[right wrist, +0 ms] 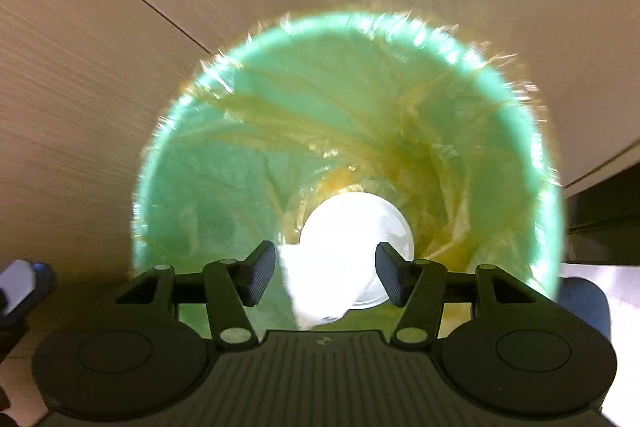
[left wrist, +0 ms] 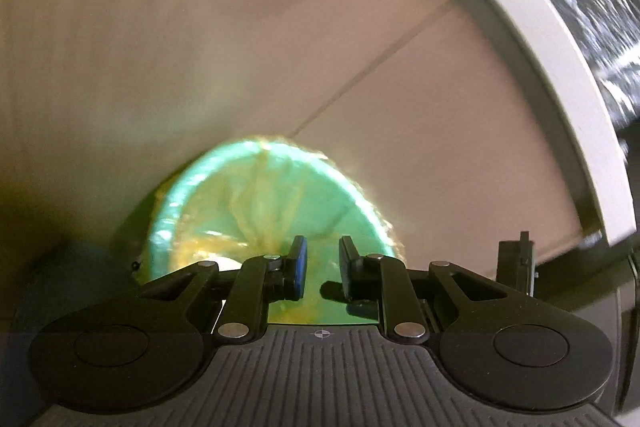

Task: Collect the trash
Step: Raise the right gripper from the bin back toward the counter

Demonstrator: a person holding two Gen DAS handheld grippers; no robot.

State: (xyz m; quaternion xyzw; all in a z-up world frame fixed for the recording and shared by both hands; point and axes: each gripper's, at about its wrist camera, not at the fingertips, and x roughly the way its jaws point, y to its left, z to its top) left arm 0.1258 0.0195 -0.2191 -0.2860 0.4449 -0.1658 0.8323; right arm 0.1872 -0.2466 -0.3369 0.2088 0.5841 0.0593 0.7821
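A green trash bin point(right wrist: 192, 187) lined with a clear yellowish bag stands on the floor; I look down into it in the right wrist view. A white paper cup point(right wrist: 344, 255) lies in the bin between and below my right gripper's point(right wrist: 326, 273) open fingers; I cannot tell whether they touch it. In the left wrist view the same bin point(left wrist: 224, 203) sits just beyond my left gripper point(left wrist: 322, 267). Its fingers stand a little apart with nothing between them.
Beige tiled floor point(left wrist: 200, 67) surrounds the bin. A white curved rim point(left wrist: 552, 75) with a dark patterned surface runs along the right of the left wrist view. A dark furniture edge point(right wrist: 604, 211) lies right of the bin. Both views are motion-blurred.
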